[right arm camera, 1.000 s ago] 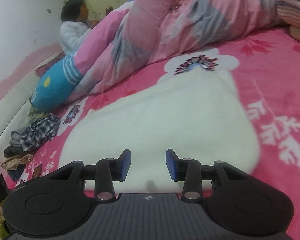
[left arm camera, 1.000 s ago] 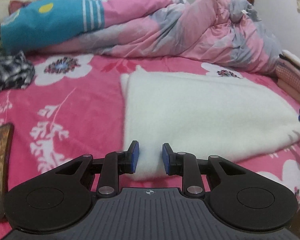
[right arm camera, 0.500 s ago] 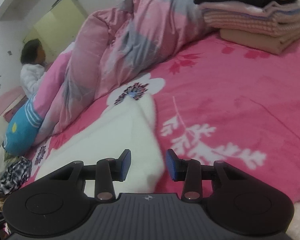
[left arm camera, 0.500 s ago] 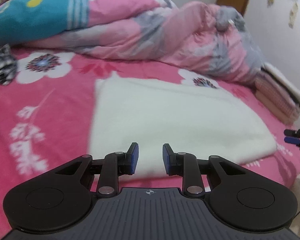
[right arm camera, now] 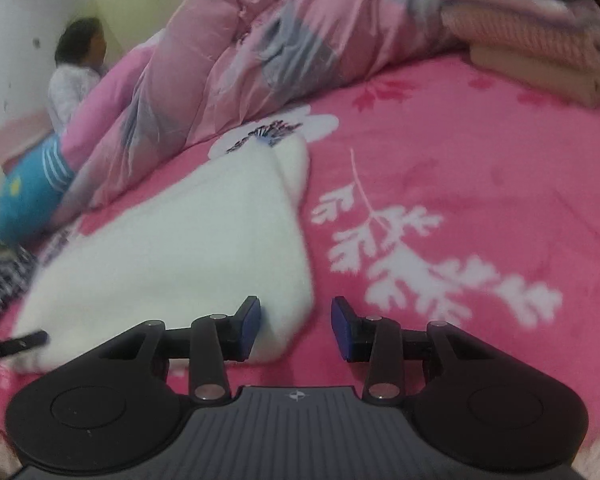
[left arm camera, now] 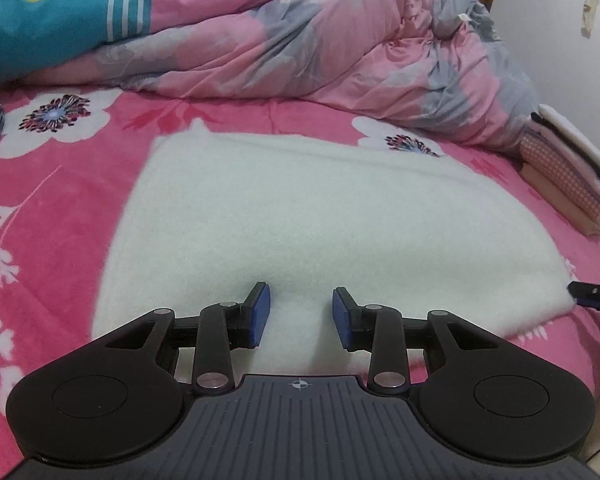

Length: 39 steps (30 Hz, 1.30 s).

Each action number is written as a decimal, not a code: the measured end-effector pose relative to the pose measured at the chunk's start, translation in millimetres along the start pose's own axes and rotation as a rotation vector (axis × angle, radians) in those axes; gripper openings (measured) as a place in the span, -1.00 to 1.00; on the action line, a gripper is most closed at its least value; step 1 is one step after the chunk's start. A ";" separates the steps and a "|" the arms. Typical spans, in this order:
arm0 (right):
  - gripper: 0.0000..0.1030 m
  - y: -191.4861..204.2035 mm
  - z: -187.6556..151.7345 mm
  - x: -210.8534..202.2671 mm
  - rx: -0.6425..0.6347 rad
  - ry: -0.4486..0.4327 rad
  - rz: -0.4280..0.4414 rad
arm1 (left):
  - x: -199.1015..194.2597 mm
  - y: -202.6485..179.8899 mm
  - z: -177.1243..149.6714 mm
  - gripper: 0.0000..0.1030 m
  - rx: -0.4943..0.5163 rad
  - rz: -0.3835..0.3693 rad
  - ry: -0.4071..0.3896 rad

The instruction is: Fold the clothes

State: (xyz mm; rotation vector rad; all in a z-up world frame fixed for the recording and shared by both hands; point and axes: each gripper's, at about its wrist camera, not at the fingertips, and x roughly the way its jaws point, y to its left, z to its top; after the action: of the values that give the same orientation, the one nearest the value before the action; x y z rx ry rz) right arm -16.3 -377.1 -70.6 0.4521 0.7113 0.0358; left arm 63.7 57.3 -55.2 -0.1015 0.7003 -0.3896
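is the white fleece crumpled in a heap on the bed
No, the white fleece lies spread flat and smooth on the pink floral bedspread.

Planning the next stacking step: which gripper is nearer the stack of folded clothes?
Right. The right gripper sits at the white fleece's corner nearest the stack of folded clothes; the left gripper is mid-edge, farther away.

No legible text anywhere.
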 end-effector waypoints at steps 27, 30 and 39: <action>-0.23 39.0 53.4 58.0 -0.198 -0.044 -0.095 | 2.8 -5.5 -8.3 0.03 0.022 -0.024 -0.038; -0.22 45.6 54.0 46.8 -0.209 -0.052 -0.128 | 3.0 -3.0 -7.6 0.03 -0.002 -0.034 -0.042; 0.54 44.6 65.8 7.1 -0.115 -0.107 -0.206 | 2.3 4.2 -5.8 0.03 -0.061 -0.065 -0.038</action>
State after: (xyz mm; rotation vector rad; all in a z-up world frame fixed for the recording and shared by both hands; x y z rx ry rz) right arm 36.5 -361.0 -12.9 0.2667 0.6433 -0.1394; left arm 62.9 60.5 -62.0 -0.1893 0.6732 -0.4273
